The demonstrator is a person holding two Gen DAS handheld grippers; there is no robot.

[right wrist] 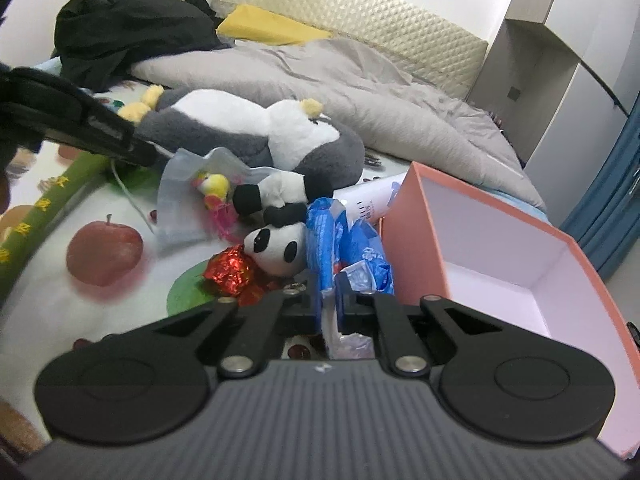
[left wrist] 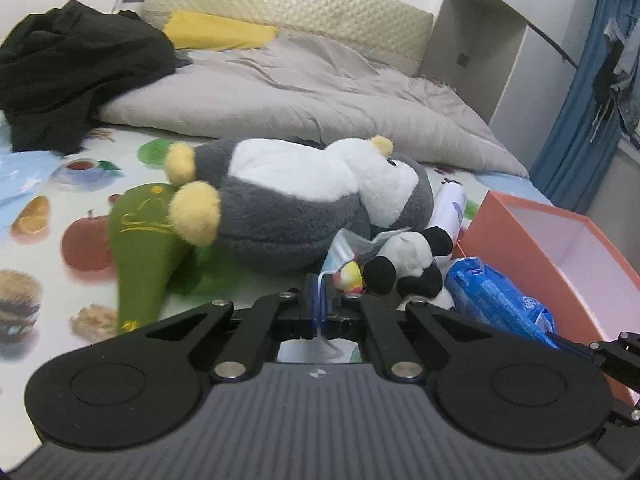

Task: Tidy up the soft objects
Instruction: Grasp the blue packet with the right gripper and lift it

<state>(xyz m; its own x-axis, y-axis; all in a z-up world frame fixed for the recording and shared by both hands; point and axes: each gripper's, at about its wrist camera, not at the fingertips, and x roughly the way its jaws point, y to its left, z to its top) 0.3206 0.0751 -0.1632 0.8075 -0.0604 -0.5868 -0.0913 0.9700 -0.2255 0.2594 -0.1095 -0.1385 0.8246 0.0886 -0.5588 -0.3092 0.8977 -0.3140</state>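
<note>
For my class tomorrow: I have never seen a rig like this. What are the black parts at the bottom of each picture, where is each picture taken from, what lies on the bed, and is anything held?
There is no robot here: a person holds a two-finger tool in each hand, with a camera on each looking forward along its fingers. The black parts are those tools. The left gripper pinches the strap of a face mask. The right gripper is closed on a blue plastic packet. On the printed bedsheet lie a grey penguin plush, a small panda plush, a green plush and red foil. An open pink box stands to the right.
</note>
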